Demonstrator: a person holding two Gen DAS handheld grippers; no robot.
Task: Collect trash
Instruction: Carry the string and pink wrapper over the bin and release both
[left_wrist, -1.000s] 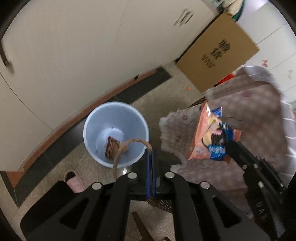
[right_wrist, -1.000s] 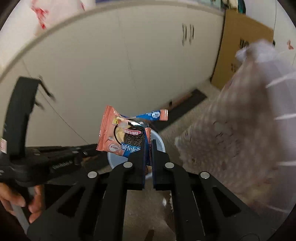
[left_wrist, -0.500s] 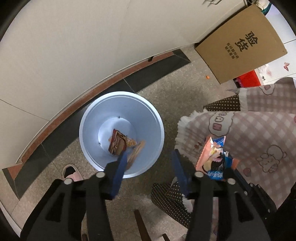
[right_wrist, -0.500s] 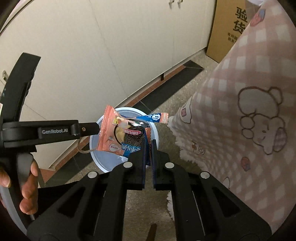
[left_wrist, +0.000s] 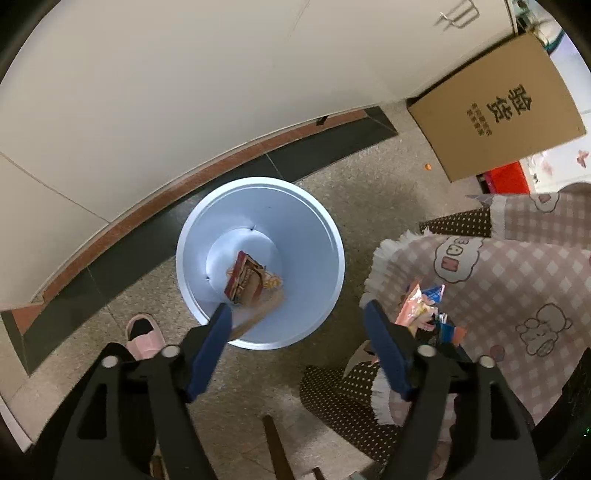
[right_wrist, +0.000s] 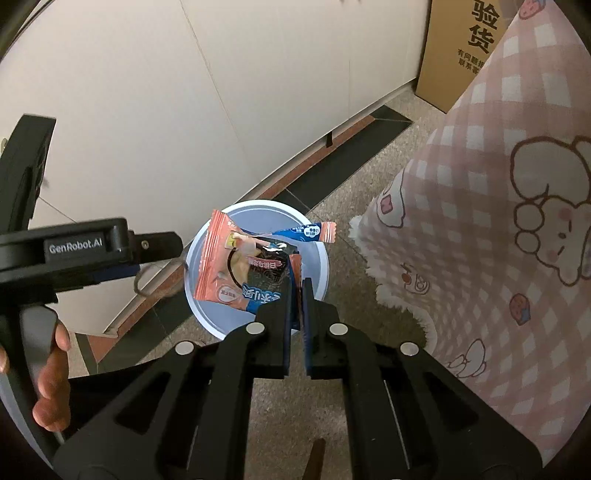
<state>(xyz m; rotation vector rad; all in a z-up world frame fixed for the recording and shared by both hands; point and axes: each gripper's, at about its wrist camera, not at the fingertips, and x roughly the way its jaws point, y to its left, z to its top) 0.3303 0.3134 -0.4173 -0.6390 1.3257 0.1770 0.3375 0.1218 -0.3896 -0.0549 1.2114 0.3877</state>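
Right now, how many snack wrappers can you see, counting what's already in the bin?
2 for sure: a pink wrapper pinched in the right tongs above the bin, and a red wrapper on the bin's bottom. Scraps beside it may hide more.

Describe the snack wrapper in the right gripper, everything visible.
The snack wrapper is a glossy salmon-pink plastic packet with crimped ends, a dark round cookie picture and blue lettering. A smaller blue-and-pink sachet sticks out behind its top. The right gripper is shut on its right edge, holding it upright above the pale blue bin. Nothing else touches it.
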